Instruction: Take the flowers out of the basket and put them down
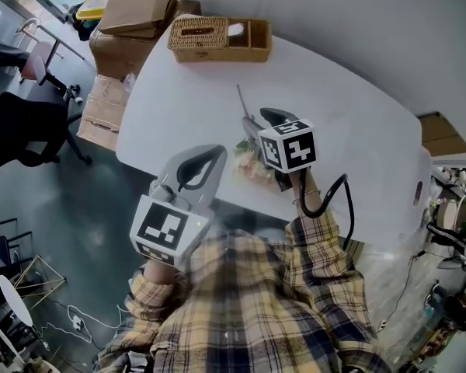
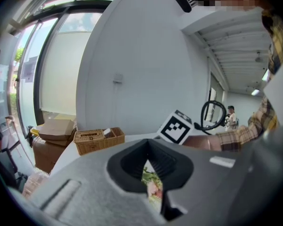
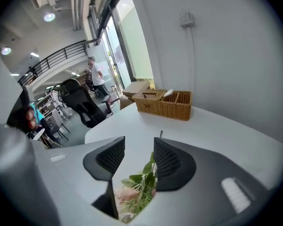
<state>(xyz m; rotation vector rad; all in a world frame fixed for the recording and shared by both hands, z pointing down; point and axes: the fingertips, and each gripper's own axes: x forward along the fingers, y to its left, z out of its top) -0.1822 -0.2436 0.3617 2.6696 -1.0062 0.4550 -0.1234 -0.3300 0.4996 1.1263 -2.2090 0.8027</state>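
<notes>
A small bunch of pink flowers with green leaves [image 1: 252, 165] lies on the white table [image 1: 349, 115], its thin stem pointing toward the far wicker basket [image 1: 217, 39]. My right gripper [image 1: 266, 123] hovers just above the bunch, open, with nothing between its pads. In the right gripper view the flowers [image 3: 137, 192] show below the parted jaws [image 3: 139, 142], and the basket [image 3: 165, 103] stands at the far edge. My left gripper [image 1: 212, 156] is held to the left of the flowers near the table's front edge, shut and empty. The left gripper view shows the flowers [image 2: 151, 185] past the closed tips [image 2: 148, 144].
Cardboard boxes [image 1: 132, 14] are stacked on the floor beyond the table's far left corner. A black office chair [image 1: 15, 130] stands at the left. A small white object [image 1: 418, 193] sits near the table's right edge. A person [image 3: 96, 74] stands far off.
</notes>
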